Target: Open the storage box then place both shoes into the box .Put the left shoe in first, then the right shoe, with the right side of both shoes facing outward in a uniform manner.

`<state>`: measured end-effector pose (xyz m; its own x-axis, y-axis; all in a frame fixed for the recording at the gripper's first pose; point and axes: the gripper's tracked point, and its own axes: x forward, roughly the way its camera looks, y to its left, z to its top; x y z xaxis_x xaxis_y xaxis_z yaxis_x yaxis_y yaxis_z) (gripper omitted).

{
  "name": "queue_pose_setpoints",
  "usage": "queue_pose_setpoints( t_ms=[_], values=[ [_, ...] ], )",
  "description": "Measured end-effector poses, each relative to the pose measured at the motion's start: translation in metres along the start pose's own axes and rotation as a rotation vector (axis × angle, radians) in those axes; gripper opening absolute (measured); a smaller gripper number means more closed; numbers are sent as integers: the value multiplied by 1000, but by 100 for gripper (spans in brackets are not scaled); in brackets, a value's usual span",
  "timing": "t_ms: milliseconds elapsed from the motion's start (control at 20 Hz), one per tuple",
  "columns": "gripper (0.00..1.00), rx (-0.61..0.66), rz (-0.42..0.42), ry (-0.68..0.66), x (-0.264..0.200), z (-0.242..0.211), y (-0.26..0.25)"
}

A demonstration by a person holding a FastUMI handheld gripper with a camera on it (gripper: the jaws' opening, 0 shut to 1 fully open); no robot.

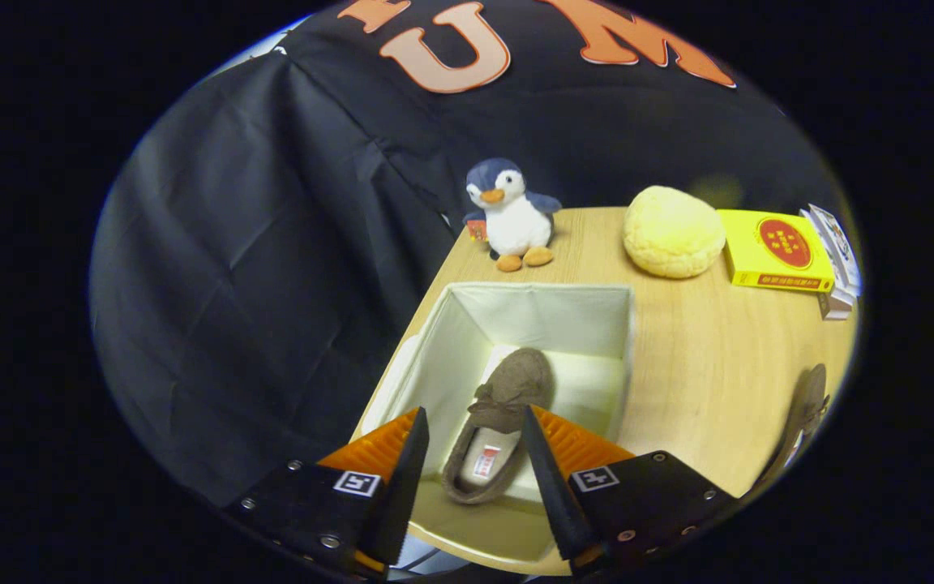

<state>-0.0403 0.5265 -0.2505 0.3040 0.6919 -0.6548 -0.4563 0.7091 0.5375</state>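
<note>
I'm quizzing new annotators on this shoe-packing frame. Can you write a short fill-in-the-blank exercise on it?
1. The brown shoe lies inside the open ____.
2. The gripper has its fingers ____, one on each side of that shoe, not pressing it.
3. Beyond the storage box stands a plush ____.
4. A second shoe lies on the ____.

Missing words: storage box; open; penguin; table

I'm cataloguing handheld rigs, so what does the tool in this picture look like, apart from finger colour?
The tool has two wedge-shaped fingers tapering to points, with fine serrated teeth along their inner edges near the base. Ribbed panels back each finger. Each sits on a black block fastened with silver screws, and each block carries a small square black-and-white marker. The fingers stand apart, gripping nothing.
</note>
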Motion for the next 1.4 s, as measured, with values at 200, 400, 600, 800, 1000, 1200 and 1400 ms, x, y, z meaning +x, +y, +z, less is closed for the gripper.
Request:
queue_pose_setpoints(
  t_ms=[200,400,600,800,1000,1200,1400],
  values=[
    [90,-11,-18,-68,-54,5,-45],
    [96,-14,-110,-120,-101,-3,-123],
    [97,16,-201,-139,-134,-18,-198],
    [97,40,-288,-111,-153,-43,-267],
    [97,56,-332,-77,-160,-64,-319],
    [97,53,-379,-33,-165,-90,-359],
    [96,69,-397,12,-156,-111,-392]
  ],
)
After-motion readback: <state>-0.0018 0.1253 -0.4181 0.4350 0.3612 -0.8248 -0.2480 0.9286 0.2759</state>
